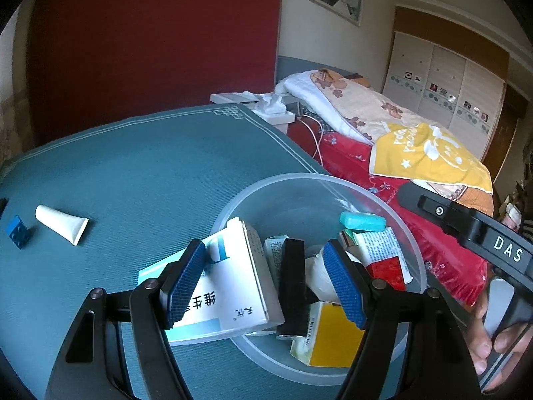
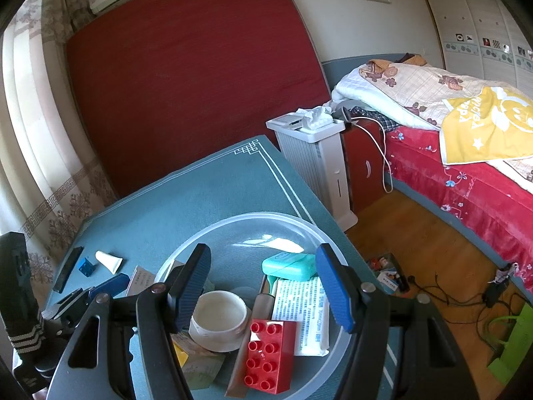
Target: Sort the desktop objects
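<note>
A clear plastic bowl stands on the teal table. It holds a teal case, a white jar, a red brick, a printed packet and a yellow box. My left gripper is open at the bowl's left rim. A white box leans over the rim between its fingers, and the right pad stands clear of it. My right gripper hovers open over the bowl, holding nothing. A white tube and a small blue brick lie on the table to the left.
A flat teal-and-white box lies under the leaning box. A black strip lies near the table's left edge. The table's right edge drops to the floor beside a white heater and a bed. Cables lie on the floor.
</note>
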{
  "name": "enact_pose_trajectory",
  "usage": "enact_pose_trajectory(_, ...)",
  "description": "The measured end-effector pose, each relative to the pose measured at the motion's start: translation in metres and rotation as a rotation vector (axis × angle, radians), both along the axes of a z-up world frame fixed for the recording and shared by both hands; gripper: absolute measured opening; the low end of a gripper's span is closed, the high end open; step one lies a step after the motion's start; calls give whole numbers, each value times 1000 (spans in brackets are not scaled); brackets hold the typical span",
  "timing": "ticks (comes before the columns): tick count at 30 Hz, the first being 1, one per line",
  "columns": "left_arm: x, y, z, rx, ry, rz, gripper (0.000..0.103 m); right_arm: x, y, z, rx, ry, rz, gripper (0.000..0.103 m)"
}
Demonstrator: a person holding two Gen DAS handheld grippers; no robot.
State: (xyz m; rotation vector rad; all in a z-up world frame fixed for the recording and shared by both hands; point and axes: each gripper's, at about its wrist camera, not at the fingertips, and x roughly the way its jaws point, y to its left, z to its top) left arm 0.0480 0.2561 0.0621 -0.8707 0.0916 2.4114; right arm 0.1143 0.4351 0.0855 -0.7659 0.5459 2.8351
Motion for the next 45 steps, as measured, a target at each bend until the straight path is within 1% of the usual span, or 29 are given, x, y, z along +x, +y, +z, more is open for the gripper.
enact_pose_trajectory(6, 4, 0, -1, -12, 10, -7, 76, 2, -1, 2, 4, 4, 4, 70)
enact_pose_trajectory(8, 4, -4, 0, -2, 5, -9, 76, 3, -1, 2, 4, 5, 5, 70)
enact_pose_trajectory(11, 4, -13, 3, 4, 21, -1, 76, 3, -1, 2, 3, 4, 5, 70)
enact_pose_trajectory(15, 2, -32, 5, -19, 54, 23, 76, 2, -2, 2, 3, 3, 4, 70)
enact_pose_trajectory(19, -9, -51, 6, -6, 46, 18, 76, 2, -5, 0, 5, -4, 8, 70)
enact_pose_trajectory(23, -19, -65, 2, -28, 39, -14, 76, 1, -7, -3, 7, -16, 12, 70)
enact_pose_trajectory(27, -15, -67, 2, -45, 67, -126, 76, -2, -6, -10, 3, -36, 6, 70)
enact_pose_trajectory(29, -11, -62, 1, -72, 89, -206, 76, -4, -4, -14, 2, -49, 4, 70)
enact_pose_trajectory(32, -7, -56, -3, -127, 133, -289, 76, -7, -3, -20, 2, -66, -2, 70)
enact_pose_trajectory(34, -5, -56, -5, -137, 153, -335, 76, -7, -2, -22, 1, -74, -4, 70)
enact_pose_trajectory(39, -12, -56, -3, -106, 123, -449, 76, -9, 0, -28, -6, -95, -6, 70)
enact_pose_trajectory(42, -18, -59, -6, -89, 97, -503, 76, -11, 2, -31, -30, -105, -4, 70)
enact_pose_trajectory(44, -24, -59, -10, -94, 78, -502, 76, -11, 3, -33, -38, -111, -6, 70)
enact_pose_trajectory(45, -26, -62, -12, -84, 73, -495, 78, -12, 2, -34, -38, -114, -7, 70)
